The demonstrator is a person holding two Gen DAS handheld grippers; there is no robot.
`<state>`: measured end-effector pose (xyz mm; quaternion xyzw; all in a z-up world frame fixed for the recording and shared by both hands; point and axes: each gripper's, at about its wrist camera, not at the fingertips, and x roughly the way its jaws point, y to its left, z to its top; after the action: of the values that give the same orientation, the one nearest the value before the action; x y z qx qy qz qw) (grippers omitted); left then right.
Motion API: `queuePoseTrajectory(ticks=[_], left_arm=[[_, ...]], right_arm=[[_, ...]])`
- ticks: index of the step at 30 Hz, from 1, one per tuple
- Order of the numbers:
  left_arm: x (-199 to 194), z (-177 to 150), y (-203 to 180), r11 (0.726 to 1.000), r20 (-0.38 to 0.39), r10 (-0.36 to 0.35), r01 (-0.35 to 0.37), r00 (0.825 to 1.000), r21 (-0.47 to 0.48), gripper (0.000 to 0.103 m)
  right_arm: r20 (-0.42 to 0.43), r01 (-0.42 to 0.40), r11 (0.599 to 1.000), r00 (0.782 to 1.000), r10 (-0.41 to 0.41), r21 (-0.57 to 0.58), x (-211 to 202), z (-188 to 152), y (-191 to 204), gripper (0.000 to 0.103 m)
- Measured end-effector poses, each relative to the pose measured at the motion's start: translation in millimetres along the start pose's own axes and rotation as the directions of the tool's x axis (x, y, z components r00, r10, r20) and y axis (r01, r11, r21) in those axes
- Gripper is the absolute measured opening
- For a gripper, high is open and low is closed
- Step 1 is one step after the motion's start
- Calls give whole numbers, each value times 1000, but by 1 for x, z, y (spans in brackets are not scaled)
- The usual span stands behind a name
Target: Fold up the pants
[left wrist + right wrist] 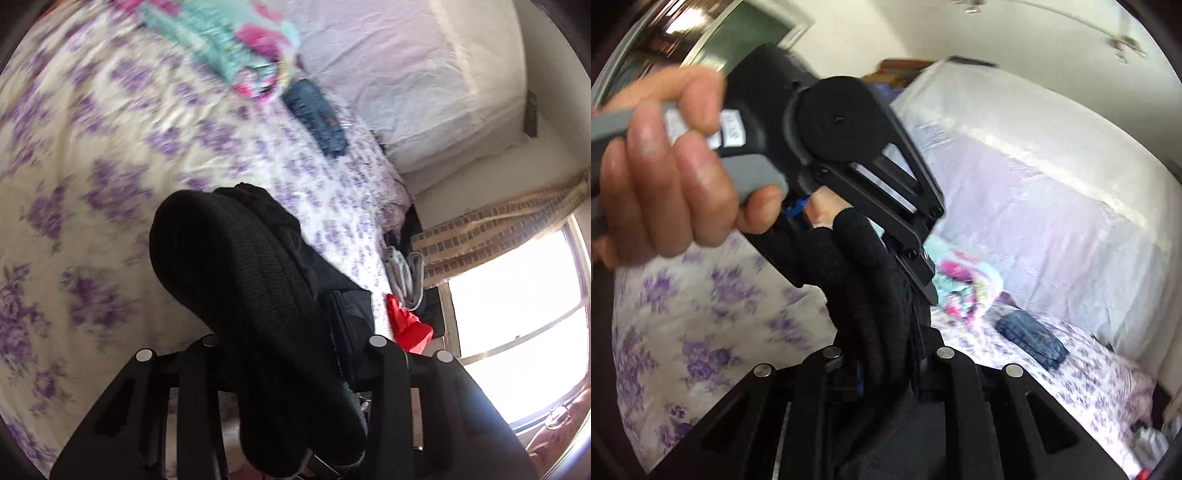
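The black knit pants (236, 266) hang as a thick bunched roll above the floral bed. In the left wrist view they fill the gap of my left gripper (280, 314), which is shut on them; only its right finger (347, 321) shows past the cloth. In the right wrist view the same black pants (871, 295) run up between the jaws of my right gripper (882, 332), shut on the fabric. Close in front, a person's hand (665, 177) holds the left gripper (919, 273), its fingers clamped on the upper end of the roll.
The bedsheet with purple flowers (92, 166) spreads below. On it lie a folded turquoise and pink garment (229, 48), folded jeans (317, 118), a grey garment (406, 273) and a red item (406, 328). A white-covered headboard (424, 74) and a bright window (517, 295) stand beyond.
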<state>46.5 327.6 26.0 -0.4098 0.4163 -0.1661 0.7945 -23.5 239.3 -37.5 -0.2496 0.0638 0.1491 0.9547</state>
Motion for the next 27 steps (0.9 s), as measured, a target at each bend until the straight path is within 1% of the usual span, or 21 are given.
queuePoseTrajectory(ticks=[2, 3, 5, 6, 9, 11, 12, 13, 15, 16, 17, 19, 21, 23, 24, 25, 26, 27], left_arm=[[9, -1, -26, 999, 3, -29, 29, 1000, 46, 35], [16, -2, -37, 997, 0, -38, 38, 999, 67, 35], [38, -5, -65, 991, -19, -60, 62, 998, 119, 35], [55, -7, -80, 987, -36, -72, 77, 997, 140, 35], [97, -14, -108, 979, -90, -101, 115, 991, 167, 35], [139, -21, -128, 976, -140, -104, 129, 985, 178, 35], [152, -23, -133, 975, -154, -101, 128, 983, 180, 35], [175, -27, -140, 976, -180, -93, 125, 979, 180, 35], [210, -32, -149, 978, -220, -72, 112, 973, 175, 35], [234, -36, -154, 981, -248, -54, 98, 967, 167, 35], [250, -39, -156, 982, -266, -43, 90, 963, 165, 35], [276, -48, -165, 981, -298, -22, 78, 954, 178, 35], [300, -55, -172, 978, -320, 1, 67, 948, 200, 35], [316, -62, -178, 975, -330, 19, 56, 944, 216, 35], [326, -65, -180, 974, -334, 34, 44, 942, 223, 35], [332, -67, -180, 973, -335, 47, 32, 941, 228, 37], [339, -70, -180, 971, -335, 62, 21, 940, 237, 45], [344, -71, -180, 970, -337, 69, 16, 939, 243, 50]], right_arm=[[18, 30, 996, 999, -32, 86, -13, -4, -27, 18], [20, 43, 992, 999, -46, 118, -21, -4, -34, 18], [14, 83, 976, 996, -87, 202, -36, -14, -62, 18], [7, 100, 969, 994, -105, 225, -38, -17, -72, 18], [-45, 162, 933, 987, -156, 323, -55, -44, -113, 18], [-86, 188, 903, 982, -168, 385, -64, -63, -138, 18], [-104, 200, 889, 980, -173, 411, -67, -72, -147, 18], [-126, 215, 871, 976, -177, 441, -69, -83, -159, 18], [-185, 249, 821, 967, -178, 513, -75, -109, -185, 18], [-204, 257, 801, 964, -172, 541, -76, -119, -194, 18], [-227, 266, 770, 961, -161, 580, -78, -131, -205, 18], [-263, 286, 720, 953, -149, 633, -84, -151, -223, 18], [-287, 296, 684, 949, -131, 667, -84, -169, -233, 18], [-309, 305, 638, 945, -109, 707, -85, -186, -246, 18], [-317, 309, 622, 943, -102, 720, -88, -192, -251, 18], [-326, 308, 594, 942, -81, 743, -87, -201, -257, 18], [-331, 302, 566, 942, -54, 767, -86, -210, -262, 20], [-332, 294, 547, 943, -31, 784, -89, -216, -265, 21]])
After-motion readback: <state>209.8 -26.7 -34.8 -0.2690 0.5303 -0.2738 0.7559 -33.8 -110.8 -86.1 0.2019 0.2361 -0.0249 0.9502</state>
